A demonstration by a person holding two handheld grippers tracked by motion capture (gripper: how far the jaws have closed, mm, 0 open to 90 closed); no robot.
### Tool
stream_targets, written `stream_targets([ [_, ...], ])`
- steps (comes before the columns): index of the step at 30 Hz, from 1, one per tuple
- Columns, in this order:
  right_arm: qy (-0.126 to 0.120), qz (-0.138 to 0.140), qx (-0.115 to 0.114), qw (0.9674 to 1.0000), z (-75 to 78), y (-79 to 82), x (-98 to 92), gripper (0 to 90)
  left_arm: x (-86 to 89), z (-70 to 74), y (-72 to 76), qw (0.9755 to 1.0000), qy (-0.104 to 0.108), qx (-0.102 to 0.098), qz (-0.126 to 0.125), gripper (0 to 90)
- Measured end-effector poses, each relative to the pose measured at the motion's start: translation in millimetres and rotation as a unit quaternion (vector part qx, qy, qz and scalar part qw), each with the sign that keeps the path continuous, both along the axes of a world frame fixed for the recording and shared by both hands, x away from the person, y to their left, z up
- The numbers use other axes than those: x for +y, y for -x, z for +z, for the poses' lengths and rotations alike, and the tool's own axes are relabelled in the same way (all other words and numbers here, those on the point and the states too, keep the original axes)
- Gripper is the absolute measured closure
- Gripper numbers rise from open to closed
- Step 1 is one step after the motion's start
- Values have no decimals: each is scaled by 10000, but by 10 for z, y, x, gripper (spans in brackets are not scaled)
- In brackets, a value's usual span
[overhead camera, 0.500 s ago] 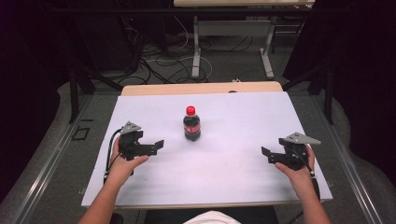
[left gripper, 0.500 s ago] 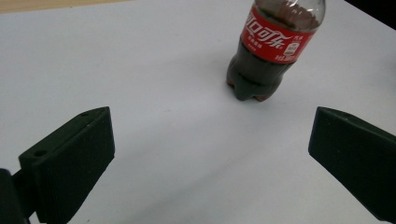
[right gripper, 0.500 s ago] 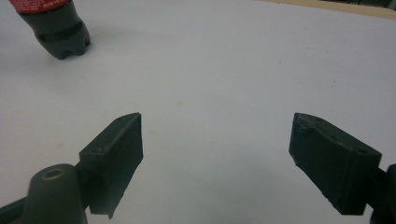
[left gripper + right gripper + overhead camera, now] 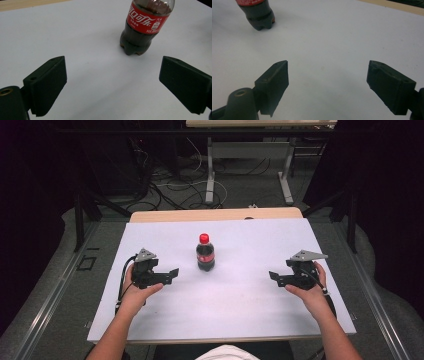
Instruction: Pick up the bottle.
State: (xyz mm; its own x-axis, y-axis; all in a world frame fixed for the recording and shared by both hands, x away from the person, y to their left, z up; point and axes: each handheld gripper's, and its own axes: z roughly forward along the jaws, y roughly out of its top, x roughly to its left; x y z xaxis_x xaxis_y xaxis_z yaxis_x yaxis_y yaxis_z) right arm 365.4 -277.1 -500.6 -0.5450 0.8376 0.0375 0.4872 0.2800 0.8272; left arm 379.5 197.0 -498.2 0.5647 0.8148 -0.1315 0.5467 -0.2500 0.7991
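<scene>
High view: you flank the upright cola bottle point(image 4: 205, 253) with left gripper point(image 4: 170, 273) and right gripper point(image 4: 275, 277), jaws spread, probably to approach.

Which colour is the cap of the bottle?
Red, on the dark plastic cola bottle; its cap shows best in the high view.

A clear, glossy plastic bottle point(image 4: 205, 254) with a shiny red label point(image 4: 147, 18) stood on a smooth, matt white sheet point(image 4: 240, 305). Behind the bottle ran a pale wood table edge point(image 4: 215, 215). Matt black, finely ribbed pads point(image 4: 48, 86) faced it.
</scene>
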Motion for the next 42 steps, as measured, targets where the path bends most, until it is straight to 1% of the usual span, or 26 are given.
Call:
stream_targets([
  [3,-53,75,-34,10000,30,-45,65,173,-28,7,-15,10000,-31,-8,-5,78],
  [5,4,115,-41,9999,50,-77,99,173,-85,23,-44,10000,31,-34,-33,78],
  [8,55,178,-30,9998,80,-117,148,173,-153,39,-96,9999,-5,-81,-129,78],
  [10,54,207,17,9998,102,-143,169,174,-202,59,-130,9997,-10,-48,-227,83],
  [11,40,212,60,9998,111,-152,182,174,-241,60,-146,9997,54,-73,-221,98],
  [12,32,214,67,9997,118,-164,194,174,-241,60,-146,9997,54,-73,-221,109],
  [13,33,261,49,9996,120,-181,204,174,-307,73,-181,9995,55,-46,-299,118],
  [14,55,277,52,9996,128,-189,216,177,-307,73,-181,9995,55,-46,-299,123],
  [16,38,309,65,9995,141,-202,240,180,-418,82,-239,9992,147,-59,-373,126],
  [17,50,343,89,9994,146,-205,245,180,-460,77,-261,9991,172,-127,-357,126],
  [19,18,336,112,9994,147,-209,270,180,-536,79,-310,9987,231,-189,-408,138],
  [21,43,392,109,9992,147,-210,287,180,-571,84,-335,9987,234,-154,-426,156],
  [22,31,408,78,9991,140,-213,299,180,-646,80,-392,9983,243,-190,-493,157],
  [24,34,439,75,9990,138,-214,316,180,-716,71,-438,9982,277,-202,-501,159],
  [25,27,436,72,9990,137,-215,323,180,-744,73,-461,9981,244,-166,-544,159],
  [26,22,411,117,9991,139,-210,333,180,-783,64,-483,9980,260,-184,-542,159],
  [28,-8,464,91,9989,129,-226,347,179,-819,59,-506,9979,235,-190,-570,159],
  [29,-8,464,91,9989,129,-226,347,179,-851,59,-520,9978,214,-135,-619,159],
  [31,38,479,84,9988,122,-229,365,179,-913,32,-551,9976,201,-210,-629,159],
  [32,22,469,120,9988,123,-220,373,179,-958,20,-573,9976,113,-174,-662,159],
  [34,21,476,94,9988,121,-216,376,179,-975,14,-584,9976,62,-155,-669,159],
  [36,8,504,83,9987,119,-214,376,179,-1022,-22,-614,9978,151,-144,-635,160],
  [38,-1,492,89,9988,117,-209,377,179,-1061,-79,-653,9979,108,-70,-636,164],
  [40,3,514,76,9987,114,-209,375,179,-1073,-115,-668,9979,4,10,-643,183],
  [41,5,516,69,9986,112,-208,376,179,-1073,-115,-668,9979,4,10,-643,189],
  [42,8,519,67,9986,111,-208,377,179,-1067,-137,-686,9976,-120,-14,-679,195],
])
